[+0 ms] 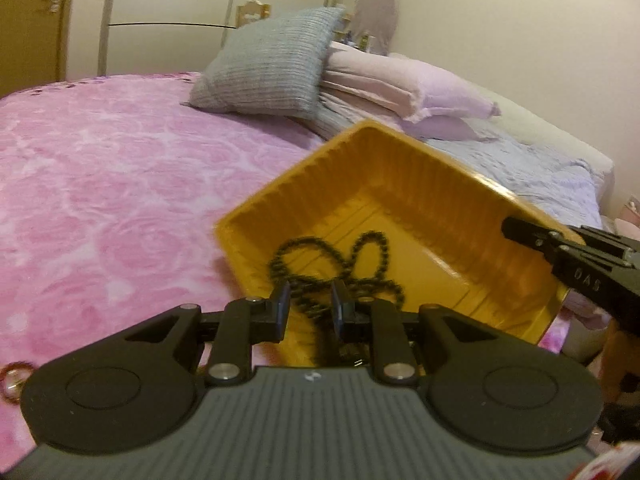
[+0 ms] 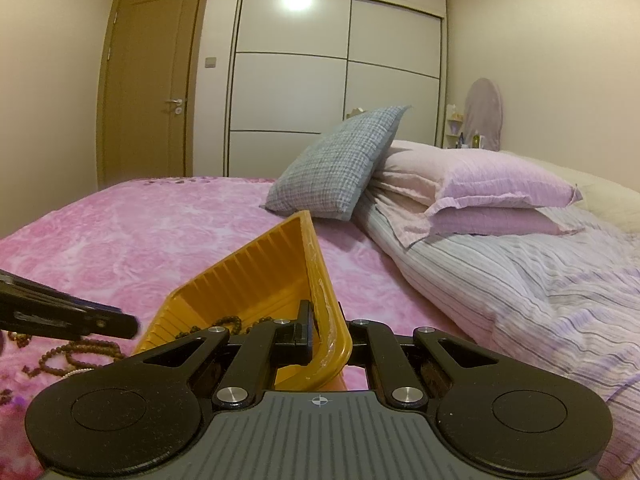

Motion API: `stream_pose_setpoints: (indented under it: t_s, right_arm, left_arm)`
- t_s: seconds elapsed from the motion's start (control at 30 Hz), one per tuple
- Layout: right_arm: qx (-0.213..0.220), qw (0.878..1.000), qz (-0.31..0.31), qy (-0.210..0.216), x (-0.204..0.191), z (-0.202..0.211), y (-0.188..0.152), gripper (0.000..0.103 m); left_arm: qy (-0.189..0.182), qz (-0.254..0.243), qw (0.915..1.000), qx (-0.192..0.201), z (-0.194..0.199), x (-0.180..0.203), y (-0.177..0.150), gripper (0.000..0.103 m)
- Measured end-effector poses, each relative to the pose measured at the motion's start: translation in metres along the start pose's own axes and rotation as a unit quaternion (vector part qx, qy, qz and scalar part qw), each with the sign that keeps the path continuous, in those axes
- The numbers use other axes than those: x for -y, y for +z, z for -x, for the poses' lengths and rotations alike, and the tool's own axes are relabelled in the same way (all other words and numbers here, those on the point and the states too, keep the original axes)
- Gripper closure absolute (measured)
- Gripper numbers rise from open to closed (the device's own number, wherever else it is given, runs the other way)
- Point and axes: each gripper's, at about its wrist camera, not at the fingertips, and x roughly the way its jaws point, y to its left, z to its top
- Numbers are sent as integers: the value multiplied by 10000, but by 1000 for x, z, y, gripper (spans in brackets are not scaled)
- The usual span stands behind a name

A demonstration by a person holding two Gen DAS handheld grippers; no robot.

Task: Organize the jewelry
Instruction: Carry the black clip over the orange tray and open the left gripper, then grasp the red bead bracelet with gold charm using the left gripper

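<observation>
A yellow ribbed plastic tray (image 1: 420, 184) is held tilted above the pink bed. A dark beaded necklace (image 1: 340, 264) lies coiled inside it. My left gripper (image 1: 310, 306) is open, its fingers just over the tray's near edge with part of the necklace between them, not clamped. My right gripper (image 2: 324, 330) is shut on the tray's rim (image 2: 320, 288) and holds the tray up; it also shows in the left wrist view (image 1: 560, 252) at the tray's right rim. More brown beaded strands (image 2: 80, 354) lie on the blanket at the left.
A pink floral blanket (image 1: 100, 180) covers the bed. A grey cushion (image 2: 340, 164) and lilac pillows (image 2: 492, 188) lie at the head of the bed. A bangle (image 1: 14, 380) lies at the far left. A wardrobe (image 2: 336, 80) and door (image 2: 148, 80) stand behind.
</observation>
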Motion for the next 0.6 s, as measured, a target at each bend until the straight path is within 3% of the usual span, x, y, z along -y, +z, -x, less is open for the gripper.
stream_pose_setpoints:
  t_s: [0.37, 0.6]
  right_arm:
    - [-2, 10000, 0, -2, 1, -1, 1, 96]
    - [-6, 10000, 7, -4, 1, -1, 1, 96]
  left_arm:
    - [1066, 320, 9938, 62, 48, -68, -26, 84]
    - [1307, 525, 9900, -17, 65, -91, -42, 84]
